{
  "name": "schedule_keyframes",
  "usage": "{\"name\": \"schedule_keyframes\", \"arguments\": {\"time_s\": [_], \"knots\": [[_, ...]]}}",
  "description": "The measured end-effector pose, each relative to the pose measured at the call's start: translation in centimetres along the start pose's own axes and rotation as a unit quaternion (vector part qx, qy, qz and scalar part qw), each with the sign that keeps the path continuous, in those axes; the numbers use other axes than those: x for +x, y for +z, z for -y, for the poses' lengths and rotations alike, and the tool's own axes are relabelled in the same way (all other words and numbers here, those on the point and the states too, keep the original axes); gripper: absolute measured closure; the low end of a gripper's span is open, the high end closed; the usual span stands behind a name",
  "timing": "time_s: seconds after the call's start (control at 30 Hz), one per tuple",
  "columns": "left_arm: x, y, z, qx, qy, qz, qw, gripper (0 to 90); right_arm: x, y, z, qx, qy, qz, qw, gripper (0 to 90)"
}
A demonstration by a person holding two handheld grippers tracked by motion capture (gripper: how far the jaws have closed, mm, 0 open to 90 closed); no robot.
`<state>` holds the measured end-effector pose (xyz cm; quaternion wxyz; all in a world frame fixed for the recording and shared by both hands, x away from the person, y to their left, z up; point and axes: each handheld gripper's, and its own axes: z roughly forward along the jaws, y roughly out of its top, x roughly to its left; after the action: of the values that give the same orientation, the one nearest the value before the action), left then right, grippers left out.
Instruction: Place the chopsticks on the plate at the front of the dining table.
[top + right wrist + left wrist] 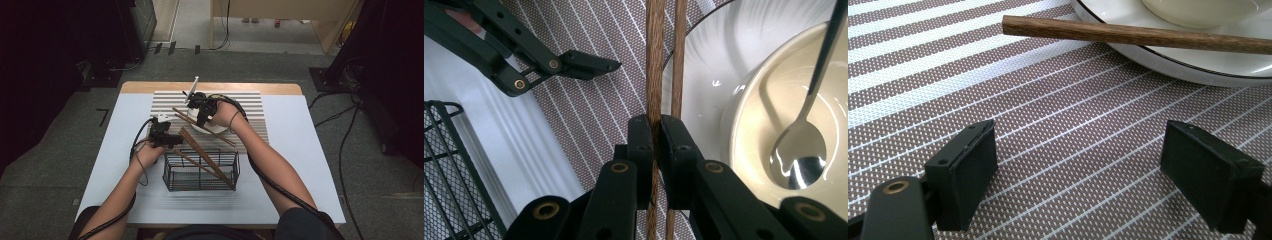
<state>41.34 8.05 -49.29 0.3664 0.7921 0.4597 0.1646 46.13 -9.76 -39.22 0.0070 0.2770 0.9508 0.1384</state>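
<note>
Chopstick (655, 65) is pinched in my right gripper (657, 131) over the plate (704, 65); my left gripper (1078, 165) stands wide. Next: carry it to the wire basket (201, 173).

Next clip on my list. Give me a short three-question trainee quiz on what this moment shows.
1. What is the right gripper clamped on?
2. True or false: the left gripper has a chopstick between its pads.
3. Where does the spoon lie? A) in the wire basket B) in the bowl C) on the striped mat

Key:
1. A brown chopstick, with a second one right beside it.
2. False: its jaws stand open over the mat, with nothing between them.
3. B
</note>
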Motion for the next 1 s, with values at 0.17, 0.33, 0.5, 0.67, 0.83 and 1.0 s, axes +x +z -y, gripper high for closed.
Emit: {"name": "schedule_keyframes", "arguments": {"time_s": [0.17,0.33,0.5,0.67,0.83,1.0], "knots": [[0.0,0.0,0.0,-0.001,0.000,0.001,1.0000,15.3,-0.1,0.4,-0.1,0.002,0.002,-0.002,1.0000,85.4],[0.0,0.0,0.0,-0.002,-0.001,0.001,1.0000,15.3,-0.2,0.9,-0.1,0.008,0.000,0.002,1.0000,85.4],[0.0,0.0,0.0,0.000,0.000,0.001,1.0000,15.3,-0.4,1.2,-0.3,0.011,0.000,0.003,0.9999,85.4],[-0.1,0.0,0.0,0.000,0.001,0.002,1.0000,15.3,-0.4,1.4,-0.4,0.013,-0.003,0.005,0.9999,85.4],[0.0,0.0,0.0,-0.001,-0.003,0.003,1.0000,15.3,-0.4,1.7,-0.5,0.016,-0.002,0.003,0.9999,85.4],[0.0,0.0,-0.1,0.000,-0.006,0.004,1.0000,15.3,-0.6,2.1,-0.5,0.016,-0.002,0.003,0.9999,85.4]]}}
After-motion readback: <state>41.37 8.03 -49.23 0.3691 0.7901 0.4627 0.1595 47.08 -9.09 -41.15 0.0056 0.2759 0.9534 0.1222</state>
